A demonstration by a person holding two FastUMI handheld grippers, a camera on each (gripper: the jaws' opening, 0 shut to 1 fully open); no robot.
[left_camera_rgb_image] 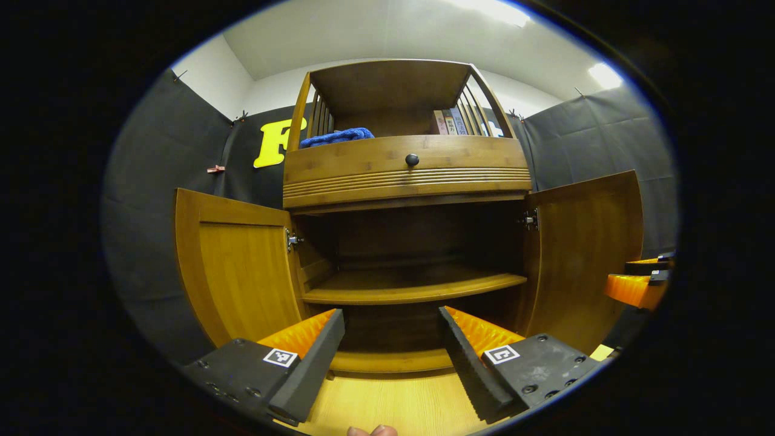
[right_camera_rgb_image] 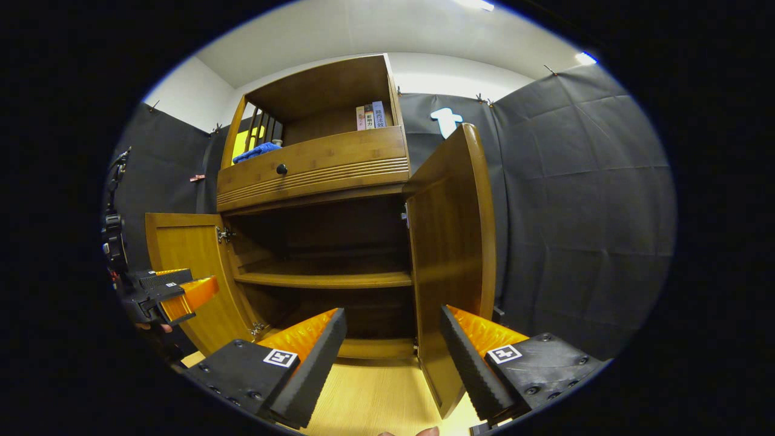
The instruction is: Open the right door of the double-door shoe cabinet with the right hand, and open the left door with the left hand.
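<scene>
Left gripper [left_camera_rgb_image: 390, 339] apart, cabinet [left_camera_rgb_image: 405, 175] interior dim

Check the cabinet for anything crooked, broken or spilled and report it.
Nothing stands out. The left door and right door both hang open and straight on their hinges. The inner shelf sits level and bare, the drawer is shut flush, and the blue cloth and books rest on top.

I see the shoe cabinet [left_camera_rgb_image: 405, 181] straight ahead on the floor [left_camera_rgb_image: 393, 409], against the booth wall. Its left door [left_camera_rgb_image: 242, 266] swings out to the left, its right door [left_camera_rgb_image: 584, 254] to the right. Between them a shelf [left_camera_rgb_image: 412, 287] crosses the lower compartment. Above it sits a drawer [left_camera_rgb_image: 405, 166] with a knob [left_camera_rgb_image: 412, 159]. In the top compartment, a towel [left_camera_rgb_image: 336, 136] lies left and books [left_camera_rgb_image: 448, 122] stand right.
</scene>
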